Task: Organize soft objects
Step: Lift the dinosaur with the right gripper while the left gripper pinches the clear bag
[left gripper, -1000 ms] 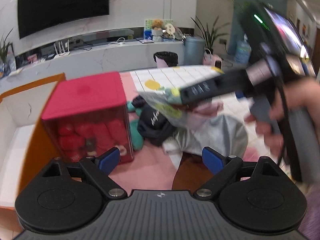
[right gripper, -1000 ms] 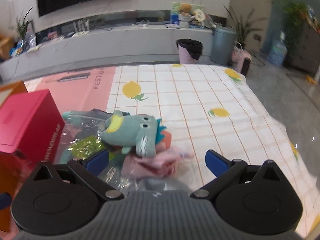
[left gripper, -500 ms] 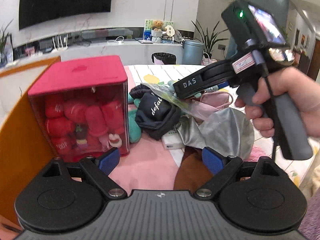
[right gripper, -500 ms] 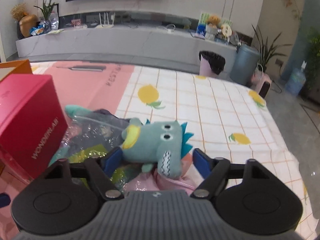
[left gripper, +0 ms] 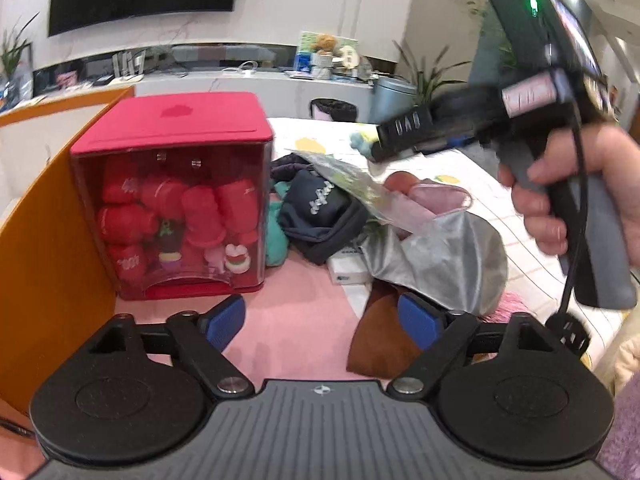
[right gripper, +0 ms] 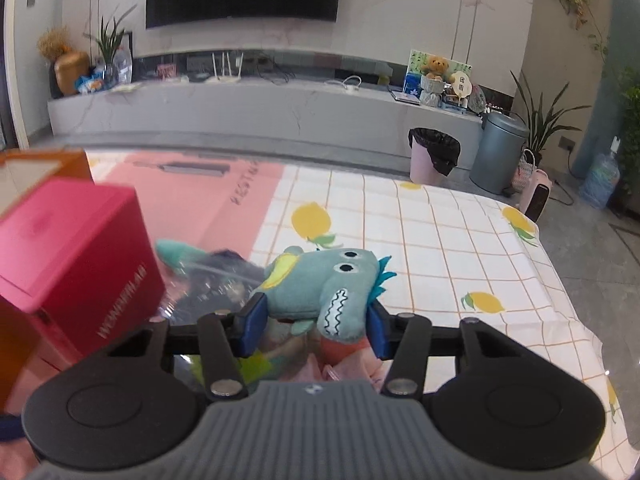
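A teal plush dinosaur (right gripper: 320, 284) sits between the blue pads of my right gripper (right gripper: 314, 326). The jaws are closing and both pads press its sides, holding it above the pile. In the left wrist view that gripper (left gripper: 374, 142) reaches in from the right, held by a person's hand (left gripper: 560, 200), with a bit of teal plush (left gripper: 358, 138) at its tip. My left gripper (left gripper: 320, 320) stands open over the pink mat, nothing between its fingers. The pile holds a dark navy pouch (left gripper: 320, 208), a clear plastic bag (left gripper: 352, 184), a pink item (left gripper: 436, 196) and a silver bag (left gripper: 444, 256).
A red box with a clear front (left gripper: 176, 200), full of red plush items, stands left of the pile, against an orange box wall (left gripper: 48, 220). A small white box (left gripper: 346, 270) and a brown piece (left gripper: 380, 340) lie near my left gripper. The lemon-print cloth (right gripper: 440, 248) stretches right.
My right gripper's jaws have drawn in from wide open onto the teal plush dinosaur, which has risen off the pile. My left gripper has stayed open in place.
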